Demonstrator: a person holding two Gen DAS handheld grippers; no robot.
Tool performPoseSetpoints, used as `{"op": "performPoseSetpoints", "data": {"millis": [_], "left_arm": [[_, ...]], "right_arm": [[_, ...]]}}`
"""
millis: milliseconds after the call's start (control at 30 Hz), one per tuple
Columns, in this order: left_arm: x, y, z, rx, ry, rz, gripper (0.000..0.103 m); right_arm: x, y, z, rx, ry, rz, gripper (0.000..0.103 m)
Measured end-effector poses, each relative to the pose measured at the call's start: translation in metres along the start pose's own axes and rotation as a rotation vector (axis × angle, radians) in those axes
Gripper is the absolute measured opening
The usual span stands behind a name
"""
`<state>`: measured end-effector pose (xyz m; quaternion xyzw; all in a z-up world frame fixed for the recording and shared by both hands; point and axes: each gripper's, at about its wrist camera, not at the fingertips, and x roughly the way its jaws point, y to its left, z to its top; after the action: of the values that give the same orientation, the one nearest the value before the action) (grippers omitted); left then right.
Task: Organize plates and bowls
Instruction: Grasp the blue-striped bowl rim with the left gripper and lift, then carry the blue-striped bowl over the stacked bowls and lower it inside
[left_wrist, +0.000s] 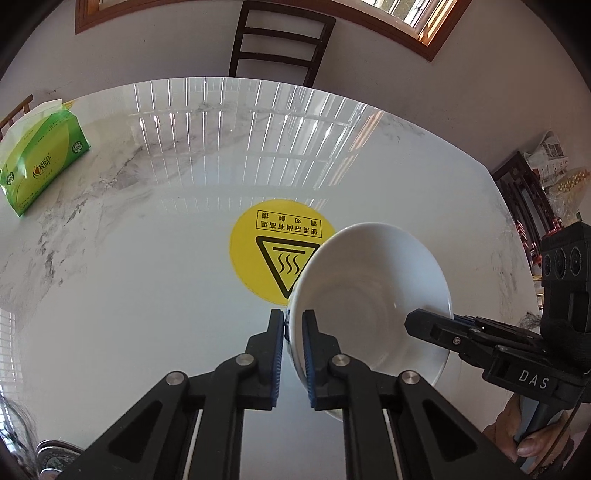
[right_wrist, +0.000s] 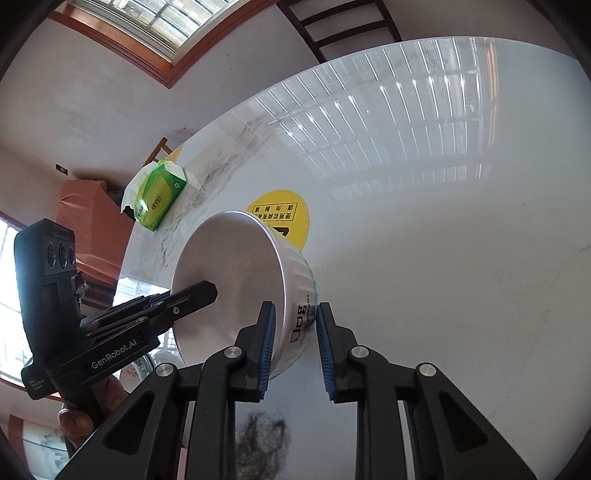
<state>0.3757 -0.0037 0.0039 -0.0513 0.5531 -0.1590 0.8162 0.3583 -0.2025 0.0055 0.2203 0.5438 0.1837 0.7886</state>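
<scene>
Glossy marble table: a yellow sticker just ahead of the left claw, a green tissue pack far left, perhaps at the edge.

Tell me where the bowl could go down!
Bare marble table lies between the green tissue pack and the yellow heat-warning sticker, and behind the sticker toward the chair. It is crowded by the white bowl, gripped by left claw and right claw.

The left gripper pinches the white bowl's near rim just beside the yellow hot-surface sticker; the right gripper seemingly grips the bowl's opposite rim.
</scene>
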Motion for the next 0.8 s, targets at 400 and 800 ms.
{"op": "performPoseSetpoints", "data": {"millis": [400, 800], "left_arm": [[-0.070, -0.014, -0.038, -0.014, -0.094, 0.028, 0.010], [-0.140, -0.022, -0.108, -0.039, -0.160, 0.022, 0.011]], "right_arm": [[-0.047, 0.035, -0.028, -0.031, -0.039, 0.060, 0.021], [-0.091, 0.069, -0.095, -0.079, -0.029, 0.118, 0.021]]}}
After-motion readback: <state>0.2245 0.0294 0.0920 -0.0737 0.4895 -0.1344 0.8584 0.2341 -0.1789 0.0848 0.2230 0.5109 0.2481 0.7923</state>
